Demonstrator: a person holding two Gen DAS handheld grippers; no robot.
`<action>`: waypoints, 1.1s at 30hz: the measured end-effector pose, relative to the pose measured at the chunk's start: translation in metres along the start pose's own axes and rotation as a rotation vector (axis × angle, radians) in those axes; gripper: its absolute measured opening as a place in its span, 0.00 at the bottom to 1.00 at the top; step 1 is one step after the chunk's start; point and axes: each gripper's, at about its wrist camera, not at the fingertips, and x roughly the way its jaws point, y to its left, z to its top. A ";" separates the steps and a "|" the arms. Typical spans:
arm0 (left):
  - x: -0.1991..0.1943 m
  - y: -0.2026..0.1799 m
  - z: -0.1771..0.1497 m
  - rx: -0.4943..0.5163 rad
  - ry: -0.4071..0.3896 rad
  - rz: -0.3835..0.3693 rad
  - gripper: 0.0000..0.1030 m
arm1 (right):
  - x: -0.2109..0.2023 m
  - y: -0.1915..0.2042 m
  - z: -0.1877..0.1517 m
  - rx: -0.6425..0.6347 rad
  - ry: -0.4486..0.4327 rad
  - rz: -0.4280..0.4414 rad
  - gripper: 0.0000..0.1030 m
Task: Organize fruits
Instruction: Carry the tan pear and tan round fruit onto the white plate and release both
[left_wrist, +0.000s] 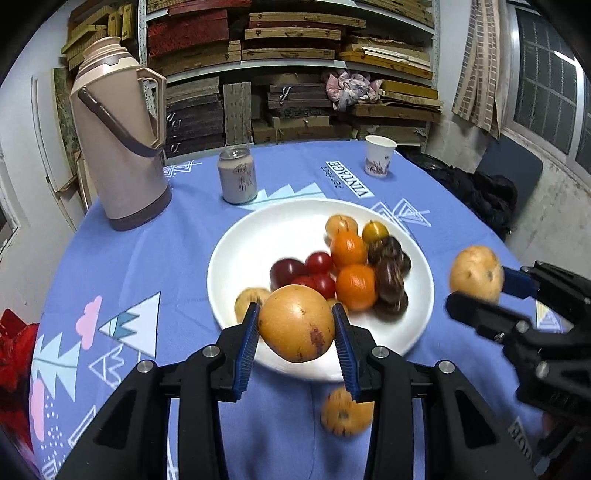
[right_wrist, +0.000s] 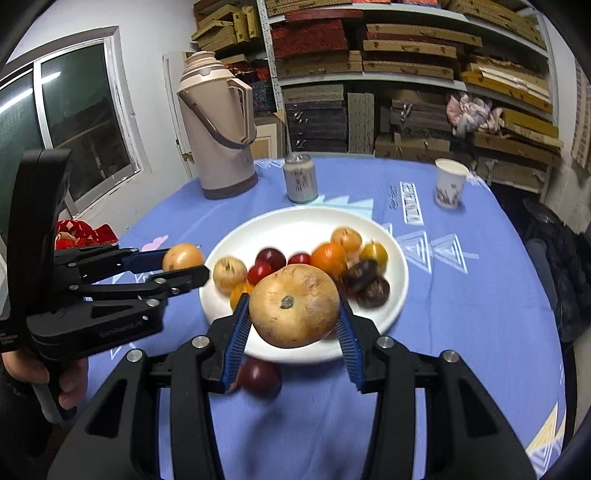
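Blue ribbed pads of the left gripper (left_wrist: 296, 325) press on both sides of a tan, speckled round fruit (left_wrist: 296, 323), which is held in the air above the near rim of the white plate (left_wrist: 243, 254). The right gripper (right_wrist: 294, 306) clamps a second tan fruit (right_wrist: 294, 305) the same way, its dark stem scar facing the camera, also over the plate's near edge.

On the plate lie two oranges (left_wrist: 349, 248), a small cluster of red tomatoes (left_wrist: 318, 262), a dark red plum (left_wrist: 286, 271), several dark brown fruits (left_wrist: 389, 273), a small yellow one (left_wrist: 375, 232) and more tan ones. Off the plate, on the blue patterned tablecloth (left_wrist: 147, 258), a tan fruit (left_wrist: 345, 411) lies near the left gripper, and a dark red plum (right_wrist: 260, 374) lies just beside the plate's near rim under the right gripper.

Farther back stand a beige thermos jug (left_wrist: 118, 144), a drink can (left_wrist: 237, 175) and a paper cup (left_wrist: 378, 155). A person's hand (right_wrist: 70, 384) grips the left tool's handle.
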 end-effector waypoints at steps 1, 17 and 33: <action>0.001 0.000 0.003 0.000 -0.002 0.004 0.38 | 0.004 0.001 0.004 -0.007 -0.002 0.000 0.43; 0.052 0.003 0.023 -0.034 0.071 0.058 0.38 | 0.077 -0.026 0.028 0.085 0.052 -0.030 0.43; 0.079 0.012 0.029 -0.058 0.109 0.092 0.39 | 0.096 -0.029 0.036 0.064 0.061 -0.047 0.44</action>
